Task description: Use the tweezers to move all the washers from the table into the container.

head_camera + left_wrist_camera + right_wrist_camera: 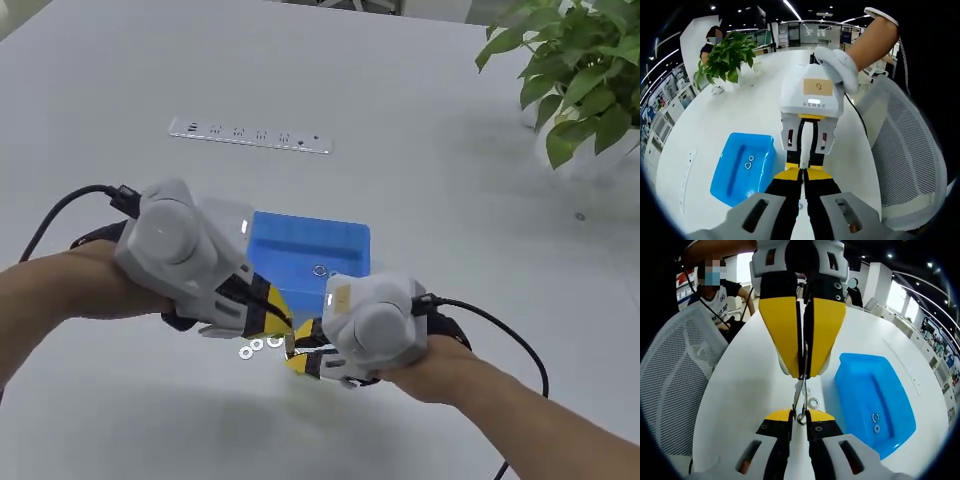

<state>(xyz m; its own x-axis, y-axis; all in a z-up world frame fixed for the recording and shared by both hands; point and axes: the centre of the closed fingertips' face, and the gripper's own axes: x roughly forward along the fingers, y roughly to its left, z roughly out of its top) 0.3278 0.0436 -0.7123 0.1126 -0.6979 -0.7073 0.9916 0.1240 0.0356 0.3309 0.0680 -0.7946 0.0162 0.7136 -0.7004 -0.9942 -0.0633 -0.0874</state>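
Step in hand: pick-up, by judgement. The tweezers (801, 390) reach down to the table (420, 170), and their tip meets what appears to be a washer (801, 418).
Left gripper: the left gripper (803, 175) has its yellow fingers (785, 335) pressed together on the upper part of the tweezers.
Right gripper: the right gripper (800, 415) faces it, with its fingers (780, 416) drawn close on either side of the tweezers' tip. Whether they press the blades cannot be told.
Loose washers: in the head view, three loose washers (258, 346) lie in a short row on the table at 9 o'clock of the right gripper.
Delivered washers: two delivered washers (875, 417) rest inside the container (300, 238), which sits at 12 o'clock just beyond the grippers.
Next move: calls for a firm nip on the washer, a lift clear of the table, and travel over the near wall toward 12 o'clock before release.
Materials: the washers are flat, bright metal rings. The tweezers are thin polished metal. The container is a rectangular blue plastic tray with low walls. The table is smooth and matte white.
Surroundings: a power strip (250, 135) lies at 12 o'clock, and a potted plant (580, 60) stands at 2 o'clock.
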